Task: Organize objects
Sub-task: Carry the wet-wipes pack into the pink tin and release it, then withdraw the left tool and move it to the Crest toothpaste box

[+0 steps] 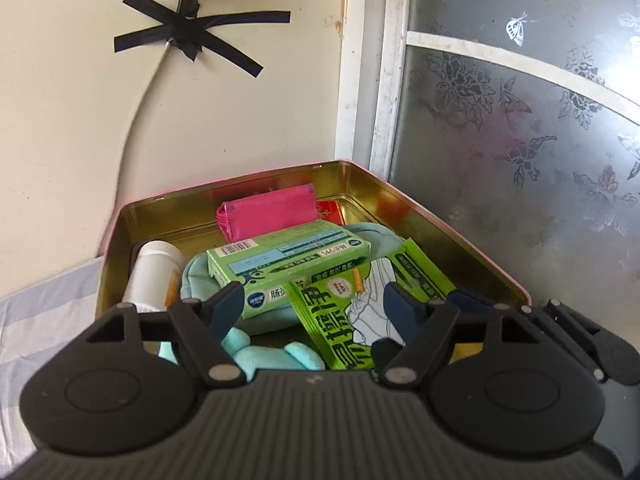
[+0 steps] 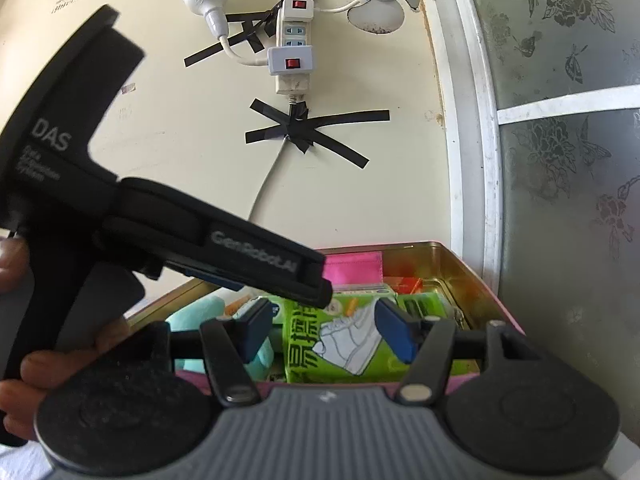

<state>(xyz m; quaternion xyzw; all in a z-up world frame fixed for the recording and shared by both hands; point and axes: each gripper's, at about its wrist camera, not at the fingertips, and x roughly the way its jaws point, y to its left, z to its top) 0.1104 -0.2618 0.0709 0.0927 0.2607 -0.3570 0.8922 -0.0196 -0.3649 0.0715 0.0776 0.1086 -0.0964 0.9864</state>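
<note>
My right claw (image 2: 324, 334) hangs over the near rim of the gold-lined tin (image 2: 468, 276), its blue pads apart and pressing on nothing, with the green packet bearing a sneaker drawing (image 2: 336, 340) lying in the tin below the gap. My left claw (image 2: 224, 248), gripped by my hand (image 2: 60, 360), crosses in from the left over the tin. On the wall behind, a white power strip (image 2: 294, 44) hangs above black tape crosses (image 2: 304, 130).
</note>
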